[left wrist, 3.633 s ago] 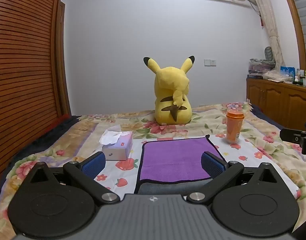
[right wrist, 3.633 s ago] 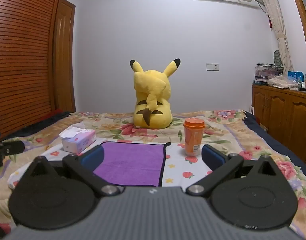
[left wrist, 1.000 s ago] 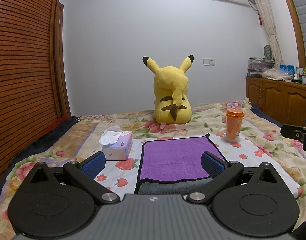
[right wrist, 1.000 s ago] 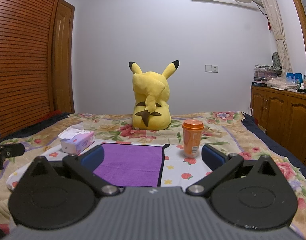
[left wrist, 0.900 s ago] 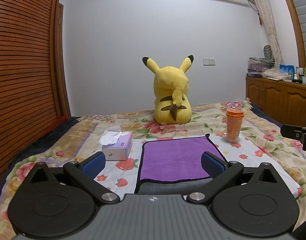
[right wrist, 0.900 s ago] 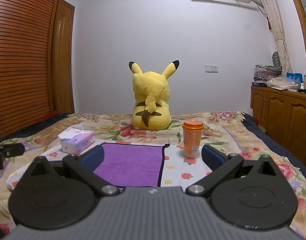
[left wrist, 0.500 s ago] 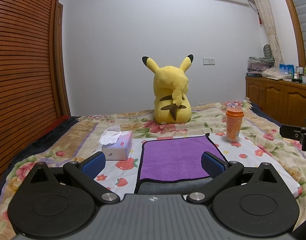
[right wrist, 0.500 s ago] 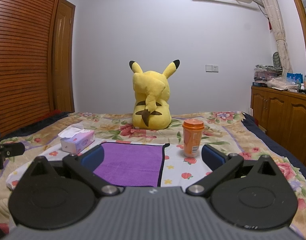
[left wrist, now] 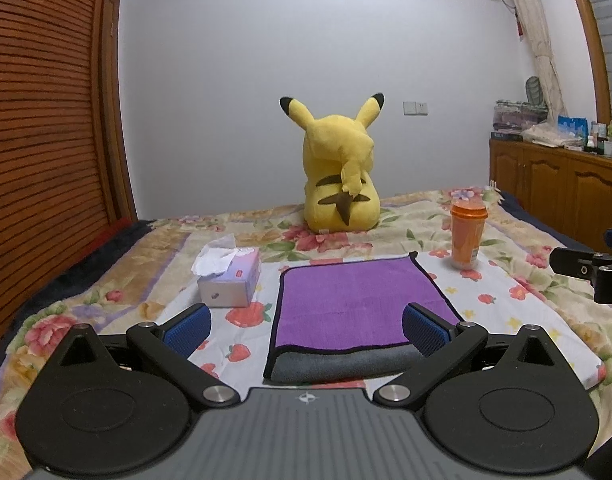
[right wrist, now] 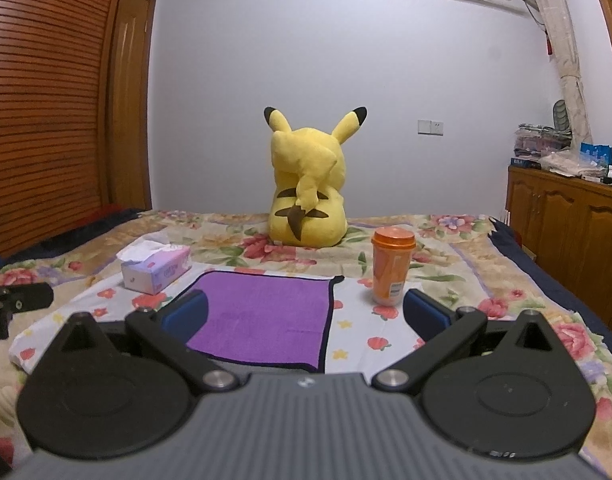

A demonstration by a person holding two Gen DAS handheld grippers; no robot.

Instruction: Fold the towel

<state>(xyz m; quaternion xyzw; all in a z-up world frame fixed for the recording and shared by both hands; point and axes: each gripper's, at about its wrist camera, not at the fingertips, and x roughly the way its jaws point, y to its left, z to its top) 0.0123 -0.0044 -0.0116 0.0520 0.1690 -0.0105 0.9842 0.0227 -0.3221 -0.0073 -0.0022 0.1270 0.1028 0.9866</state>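
Two claws hover side by side above the near end of the bed, both with fingers spread wide and nothing between them. The left claw (left wrist: 306, 326) sits straight behind the towel (left wrist: 357, 300), its blue pads (left wrist: 188, 326) framing the near edge; that line-up looks meant for taking the near edge or a near corner. The right claw (right wrist: 304, 312) hangs further right, so the towel (right wrist: 266, 312) lies ahead and to its left, with its right corner nearest.

The towel lies flat on a white strawberry-print cloth (left wrist: 501, 300), purple side up. A grey strip shows beyond its black-trimmed near edge, probably a lower layer or the towel's other face, so one fold may already be made; this cannot be told for sure.

Beyond the towel, left of the left claw's line, stands a tissue box (left wrist: 230, 280) with a white tissue sticking out of its top. To the right stands an orange cup (left wrist: 467, 236) with its lid on; its contents are hidden. Both stand just clear of the towel, likely as clutter to be avoided. Farther off, a yellow plush (left wrist: 339, 176) sits facing the wall.
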